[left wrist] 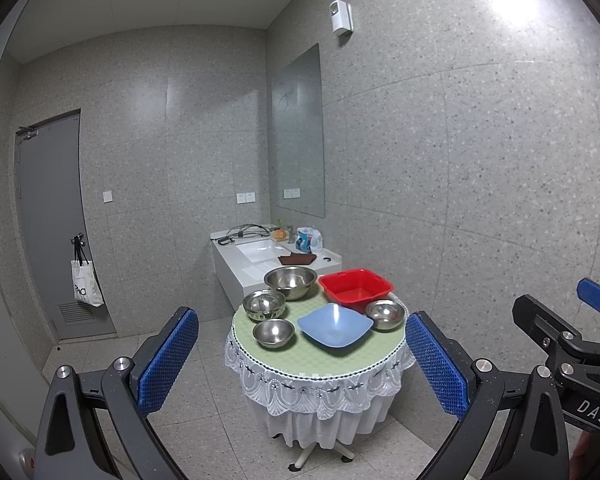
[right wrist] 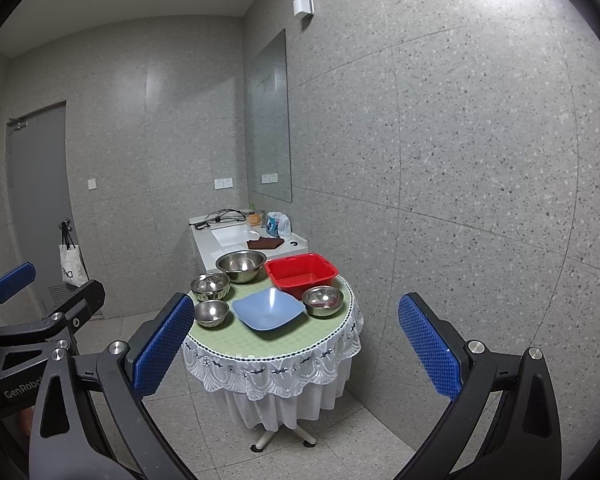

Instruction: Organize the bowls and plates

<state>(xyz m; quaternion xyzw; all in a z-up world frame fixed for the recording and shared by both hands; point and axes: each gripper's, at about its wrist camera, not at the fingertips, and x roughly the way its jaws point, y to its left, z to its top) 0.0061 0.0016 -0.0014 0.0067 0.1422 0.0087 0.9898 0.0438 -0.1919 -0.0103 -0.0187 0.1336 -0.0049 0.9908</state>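
- The task's things sit together on the round cloth-covered surface (left wrist: 320, 360); the landmark taken here is the blue square dish (left wrist: 335, 325), which lies at the front centre of the group.
- Behind the blue square dish, on its right, stands a red square basin (left wrist: 356, 286), close to it; whether the two touch cannot be told.
- Just right of the blue square dish stands a small steel bowl (left wrist: 385, 314).
- Left of the blue square dish stands a second small steel bowl (left wrist: 274, 332); behind that one a third steel bowl (left wrist: 264, 304), which may hold something nested inside, though this is too small to confirm.
- Behind the blue square dish, on its left, stands the large steel bowl (left wrist: 291, 280), just beside the red square basin.
- Step in hand, as judged: the approach. Nothing is stacked or gathered yet, and both tools are well apart from the surface.
- Next move, as judged: close in on the surface and take one small steel bowl by its rim, for nesting into a larger one. The thin steel rims look slippery and call for a squarely placed grip.
- The left gripper (left wrist: 302, 364) has its fingers (left wrist: 168, 360) spread wide, holding and touching nothing.
- The right gripper (right wrist: 296, 346) likewise has its fingers (right wrist: 430, 346) spread wide and empty.
- Beyond the surface a white washbasin counter (left wrist: 228, 256) stands against the wall.
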